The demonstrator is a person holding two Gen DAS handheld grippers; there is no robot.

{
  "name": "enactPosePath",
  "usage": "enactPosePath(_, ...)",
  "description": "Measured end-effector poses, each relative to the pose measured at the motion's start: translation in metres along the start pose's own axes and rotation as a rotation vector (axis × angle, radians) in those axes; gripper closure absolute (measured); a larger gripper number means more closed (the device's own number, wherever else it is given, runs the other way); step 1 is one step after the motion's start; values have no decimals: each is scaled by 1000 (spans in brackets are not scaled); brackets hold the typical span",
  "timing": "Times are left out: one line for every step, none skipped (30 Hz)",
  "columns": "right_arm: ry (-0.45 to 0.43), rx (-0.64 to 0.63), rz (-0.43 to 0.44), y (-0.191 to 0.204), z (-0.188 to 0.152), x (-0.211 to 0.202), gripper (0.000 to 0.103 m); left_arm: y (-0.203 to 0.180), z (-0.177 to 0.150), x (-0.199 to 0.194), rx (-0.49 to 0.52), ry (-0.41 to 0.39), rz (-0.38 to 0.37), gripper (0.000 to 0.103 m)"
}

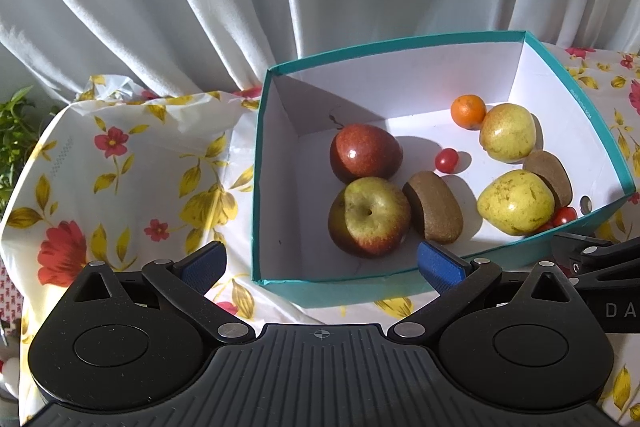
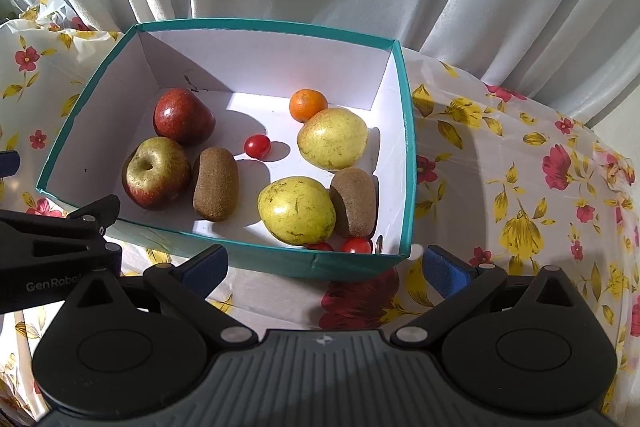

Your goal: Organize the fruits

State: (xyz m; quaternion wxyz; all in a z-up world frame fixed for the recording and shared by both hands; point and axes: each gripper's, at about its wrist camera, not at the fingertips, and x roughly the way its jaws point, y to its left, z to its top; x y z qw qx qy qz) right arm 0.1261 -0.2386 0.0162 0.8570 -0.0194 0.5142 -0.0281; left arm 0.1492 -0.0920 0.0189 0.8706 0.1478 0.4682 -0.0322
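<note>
Left gripper (image 1: 322, 263) and right gripper (image 2: 324, 265) both stand spread and empty before the teal cardboard box (image 2: 406, 147). Inside it lies the round, glossy red apple (image 2: 184, 117): judged firm, fairly heavy, slippery; best gripped across its widest middle
</note>
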Motion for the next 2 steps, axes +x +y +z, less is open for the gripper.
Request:
enactPosePath(-1, 0, 1, 0, 0, 0, 0, 0, 0, 0, 1, 1, 0, 0)
enactPosePath(-3, 1, 2, -1, 0, -1, 0, 0, 0, 0, 0, 4, 0, 0)
